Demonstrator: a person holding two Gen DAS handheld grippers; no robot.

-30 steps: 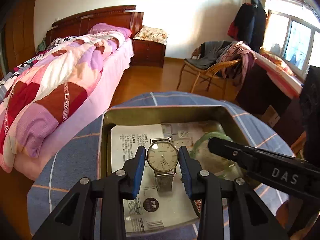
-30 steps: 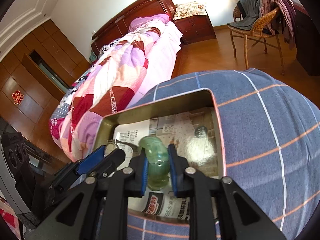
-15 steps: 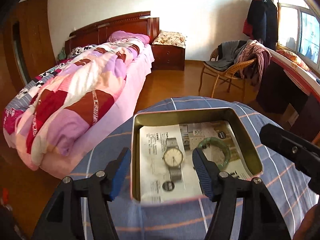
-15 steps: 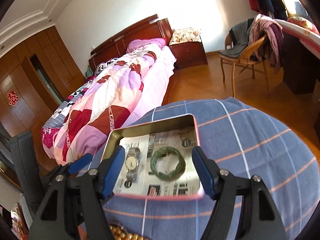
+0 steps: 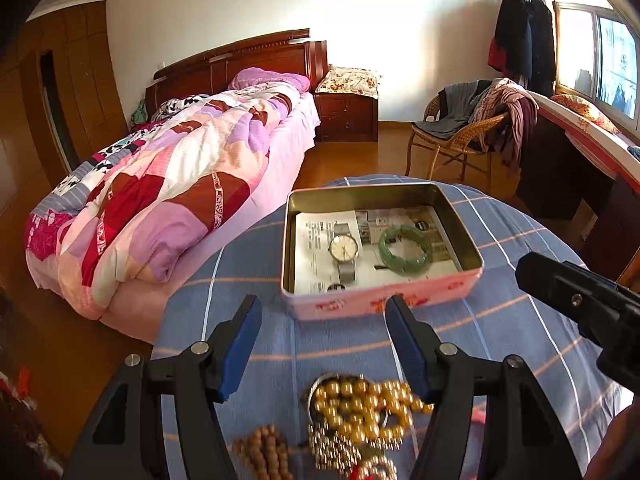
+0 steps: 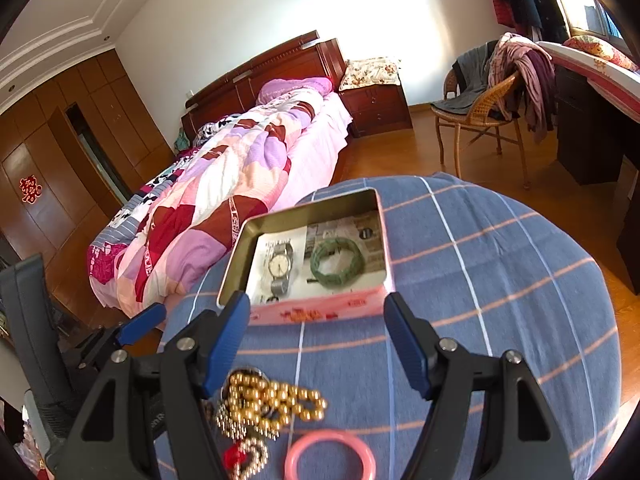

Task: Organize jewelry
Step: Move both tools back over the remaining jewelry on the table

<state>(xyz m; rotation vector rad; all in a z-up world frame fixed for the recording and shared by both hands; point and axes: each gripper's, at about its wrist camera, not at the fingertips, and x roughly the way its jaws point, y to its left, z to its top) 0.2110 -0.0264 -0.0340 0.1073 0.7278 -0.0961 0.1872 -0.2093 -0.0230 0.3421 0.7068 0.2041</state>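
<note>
A pink tin box (image 5: 380,304) (image 6: 320,312) lined with newspaper stands on the blue checked tablecloth. Inside lie a silver wristwatch (image 5: 343,249) (image 6: 279,267) on the left and a green bangle (image 5: 405,249) (image 6: 337,263) on the right. My left gripper (image 5: 322,344) is open and empty, just short of the box. My right gripper (image 6: 316,344) is open and empty too. Below the grippers lie gold bead strands (image 5: 360,404) (image 6: 272,400), brown wooden beads (image 5: 266,452) and a pink bangle (image 6: 330,456).
The round table (image 6: 500,280) drops off to wooden floor on all sides. A bed with a patchwork quilt (image 5: 172,200) stands to the left. A wicker chair with clothes (image 5: 468,136) and a dark desk (image 5: 568,168) stand at the right.
Both grippers opened, leaving the watch and green bangle in the box, and pulled back toward me. The loose jewelry in front of the box has come into view.
</note>
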